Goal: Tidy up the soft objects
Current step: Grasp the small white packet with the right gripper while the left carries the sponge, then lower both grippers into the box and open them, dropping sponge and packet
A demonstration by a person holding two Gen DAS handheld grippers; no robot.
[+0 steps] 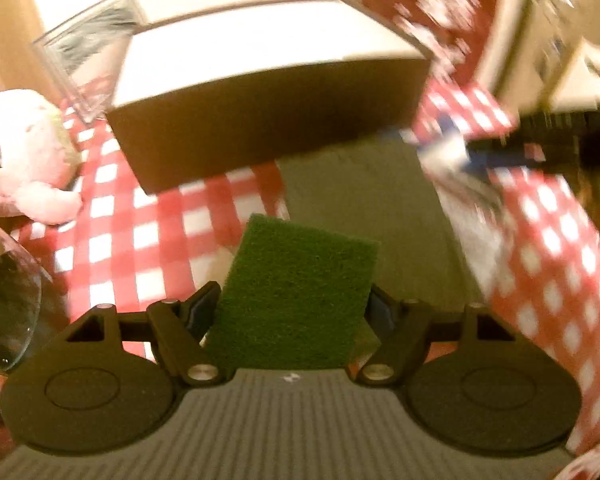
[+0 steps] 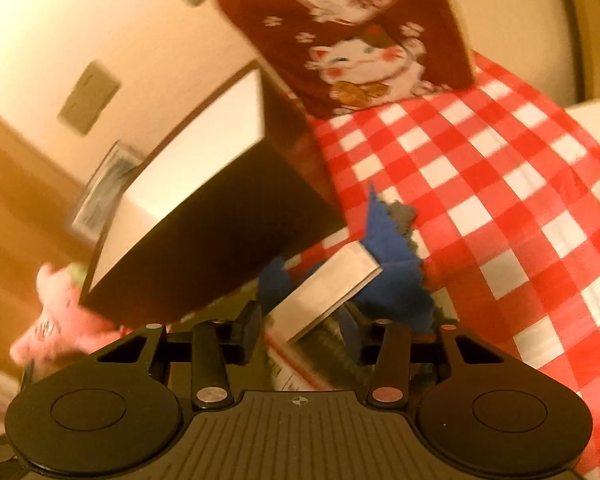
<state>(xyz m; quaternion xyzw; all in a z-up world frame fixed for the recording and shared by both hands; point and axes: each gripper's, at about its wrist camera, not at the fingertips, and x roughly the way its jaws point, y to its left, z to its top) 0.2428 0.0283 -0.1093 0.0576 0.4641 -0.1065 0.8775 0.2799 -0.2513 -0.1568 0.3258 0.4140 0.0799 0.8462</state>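
Left gripper (image 1: 292, 308): I see it clamped on the green scouring pad (image 1: 300, 292), one finger pressing each long edge.
Pad direction: its long axis runs straight away from my left camera, the free short end pointing toward the box (image 1: 268, 120) and tilted slightly right.
Pad place: held up over the checked cloth (image 1: 140, 232), in front of the box and short of it, with a grey mat (image 1: 360, 200) showing just beyond its far end.
Right gripper (image 2: 304, 322): fingers set fairly close, either side of a flat pale card-like piece (image 2: 328, 284); I cannot tell whether they actually pinch it.
Card direction: it slants up and right from the fingers, toward a blue cloth (image 2: 392, 256) lying just beside the box's near corner.
Box: open-topped, dark outside, pale inside, standing on the checked cloth.
Pink plush toy (image 1: 24, 152): left of the box, resting on the cloth.
Cat-print bag (image 2: 352, 36): behind the box, upright, dark red.
Glass (image 1: 4, 300): far left of the box, near my left gripper's edge.
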